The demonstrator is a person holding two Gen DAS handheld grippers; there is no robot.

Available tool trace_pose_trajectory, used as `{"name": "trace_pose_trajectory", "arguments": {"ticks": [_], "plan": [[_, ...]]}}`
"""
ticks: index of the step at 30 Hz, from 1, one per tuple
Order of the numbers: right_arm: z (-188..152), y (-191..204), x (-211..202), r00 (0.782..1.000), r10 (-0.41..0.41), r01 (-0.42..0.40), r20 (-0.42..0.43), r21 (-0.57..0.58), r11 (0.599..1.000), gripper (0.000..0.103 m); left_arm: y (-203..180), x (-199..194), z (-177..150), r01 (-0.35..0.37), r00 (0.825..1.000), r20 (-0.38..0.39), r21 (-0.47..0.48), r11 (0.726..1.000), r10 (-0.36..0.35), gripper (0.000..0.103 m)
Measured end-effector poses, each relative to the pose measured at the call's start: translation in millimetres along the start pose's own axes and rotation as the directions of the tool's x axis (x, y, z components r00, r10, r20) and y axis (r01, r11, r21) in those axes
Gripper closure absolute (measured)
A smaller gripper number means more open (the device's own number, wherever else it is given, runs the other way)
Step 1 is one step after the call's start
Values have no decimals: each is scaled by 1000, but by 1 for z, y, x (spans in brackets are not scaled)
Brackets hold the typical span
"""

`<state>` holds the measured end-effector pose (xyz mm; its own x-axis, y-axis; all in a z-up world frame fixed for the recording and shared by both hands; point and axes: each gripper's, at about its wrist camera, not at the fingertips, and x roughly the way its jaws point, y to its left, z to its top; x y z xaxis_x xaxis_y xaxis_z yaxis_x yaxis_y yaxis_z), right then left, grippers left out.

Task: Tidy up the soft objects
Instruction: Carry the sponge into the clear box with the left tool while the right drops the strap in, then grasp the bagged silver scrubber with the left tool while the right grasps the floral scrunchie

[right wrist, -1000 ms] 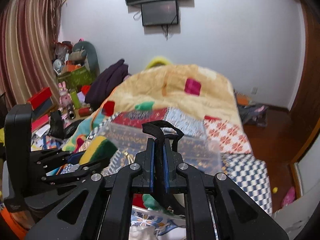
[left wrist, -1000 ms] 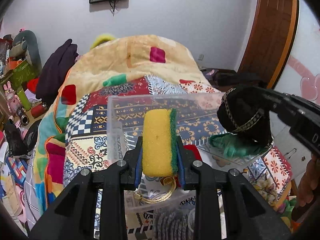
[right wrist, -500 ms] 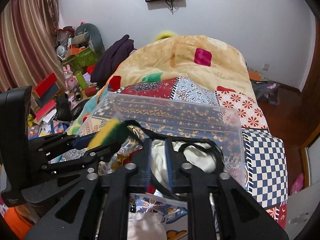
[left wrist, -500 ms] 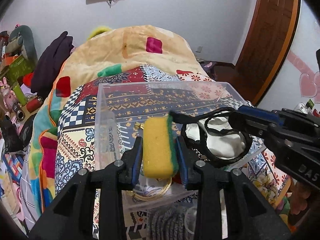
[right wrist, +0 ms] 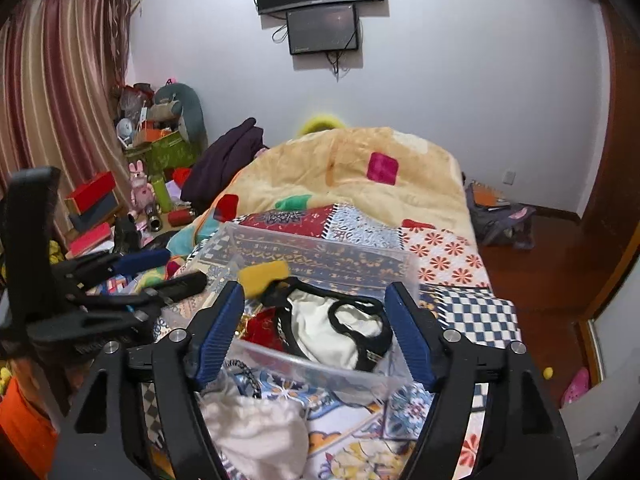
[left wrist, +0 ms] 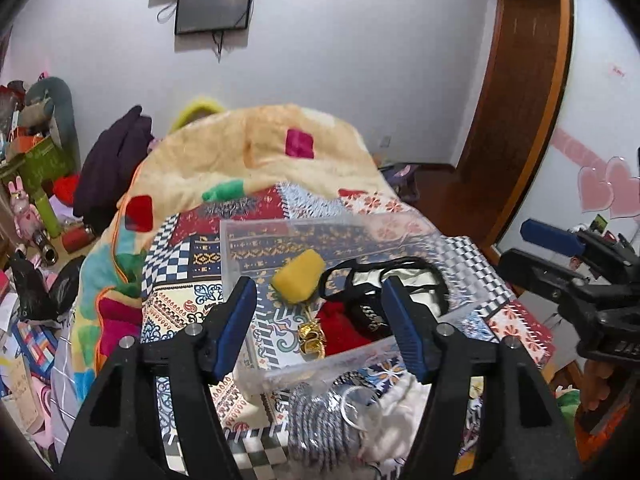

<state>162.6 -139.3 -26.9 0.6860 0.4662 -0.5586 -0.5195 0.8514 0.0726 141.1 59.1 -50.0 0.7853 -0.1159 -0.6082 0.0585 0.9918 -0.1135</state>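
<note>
A clear plastic bin point(left wrist: 236, 248) point(right wrist: 400, 264) sits on the patchwork bed. In it lie a yellow sponge point(left wrist: 298, 276) point(right wrist: 264, 274), a black-and-white cloth item point(left wrist: 384, 284) point(right wrist: 332, 328), a red soft item point(left wrist: 340, 320) and a gold trinket point(left wrist: 312, 338). My left gripper point(left wrist: 320, 320) is open and empty, just above the bin's near wall. My right gripper point(right wrist: 312, 332) is open and empty over the bin's near right side. Each gripper shows in the other's view, the right one point(left wrist: 560, 248) at the right edge, the left one point(right wrist: 132, 276) at the left.
A grey braided cord with a ring point(left wrist: 320, 420) and a white fluffy item point(right wrist: 256, 428) lie on the quilt in front of the bin. A beige blanket point(right wrist: 352, 164) covers the far bed. Cluttered boxes and toys point(right wrist: 152, 160) stand at the left; a wooden door point(left wrist: 520, 100) at the right.
My left gripper opened and the yellow sponge dropped into the bin. My right gripper opened wide and left the black-and-white cloth item in the bin. Both grippers pulled back and tilted up.
</note>
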Motion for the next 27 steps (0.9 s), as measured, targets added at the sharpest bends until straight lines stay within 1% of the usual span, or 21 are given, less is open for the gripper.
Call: {"name": "trace_pose_trajectory", "arguments": {"ticks": [2, 5, 8, 12, 16, 19, 22, 25, 27], "plan": [[-5, -2, -4, 1000, -6, 6, -2, 1, 1000, 33, -2, -10, -3, -1, 1000, 18, 9, 1000, 0, 29], [-17, -6, -9, 1000, -25, 25, -11, -2, 1000, 33, -6, -15, -15, -3, 1000, 16, 29, 1000, 2, 28], [-31, -11, -8, 998, -46, 46, -38, 4, 999, 32, -6, -13, -31, -2, 1000, -16, 41, 999, 2, 28], [-54, -22, -4, 994, -54, 58, -97, 32, 998, 31, -3, -1, -56, -14, 997, -76, 43, 999, 17, 28], [-80, -33, 3, 983, -63, 75, -172, 62, 995, 31, 2, 10, -82, -36, 991, -129, 28, 999, 39, 28], [-101, -40, 12, 969, -69, 90, -236, 81, 993, 31, 11, 14, -99, -49, 987, -155, -10, 999, 47, 29], [-118, -45, 21, 954, -72, 103, -293, 95, 990, 31, 22, 20, -108, -61, 982, -181, -47, 997, 51, 28], [-131, -49, 24, 944, -61, 102, -323, 111, 989, 31, 28, 23, -109, -53, 981, -190, -74, 996, 38, 29], [-135, -51, 26, 939, -57, 102, -339, 116, 988, 31, 29, 25, -110, -40, 981, -192, -80, 996, 24, 33]]}}
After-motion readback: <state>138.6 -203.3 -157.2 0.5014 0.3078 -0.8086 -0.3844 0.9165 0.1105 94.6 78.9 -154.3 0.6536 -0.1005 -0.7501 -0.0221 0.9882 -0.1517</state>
